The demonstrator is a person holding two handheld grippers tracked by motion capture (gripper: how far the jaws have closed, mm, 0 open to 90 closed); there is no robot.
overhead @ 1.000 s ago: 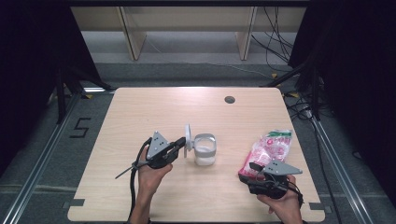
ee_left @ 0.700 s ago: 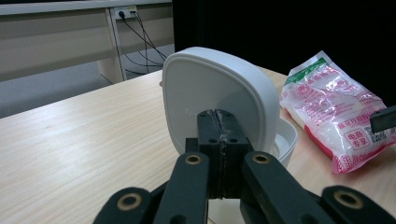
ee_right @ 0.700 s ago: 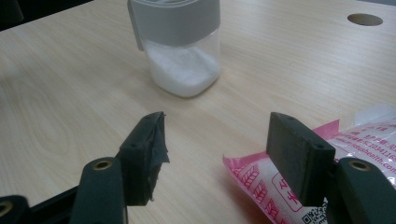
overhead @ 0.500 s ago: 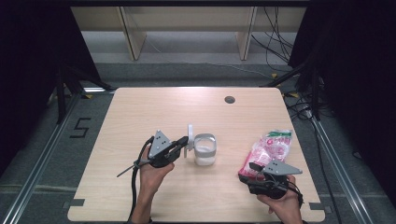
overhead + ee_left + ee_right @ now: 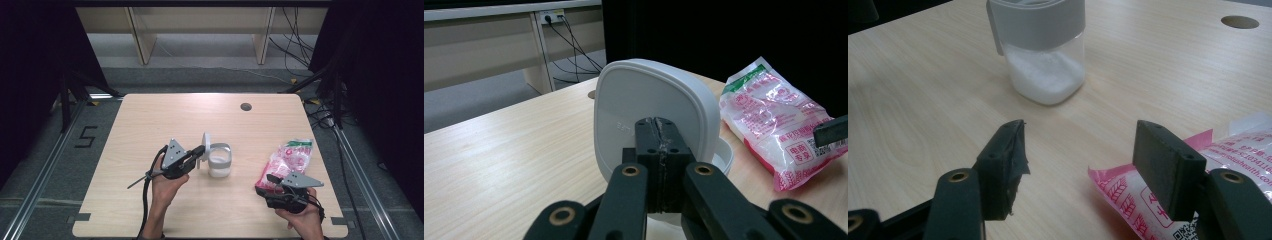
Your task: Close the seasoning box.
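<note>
From above, your left gripper (image 5: 200, 151) is squeezed tight on the flipped-up white lid (image 5: 205, 146) of the jar (image 5: 219, 160), which stands in the middle of the table (image 5: 150, 120). Your right gripper (image 5: 272, 180) rests by the pink bag (image 5: 290, 160).

Looking along your left gripper (image 5: 659, 137), its jaws are pressed together, pinching the lid (image 5: 649, 100).

Looking along your right gripper (image 5: 1078, 160), its jaws stand apart with nothing between them. The jar (image 5: 1040, 45) sits ahead, and the bag (image 5: 1228, 160) lies just beside one jaw.
</note>
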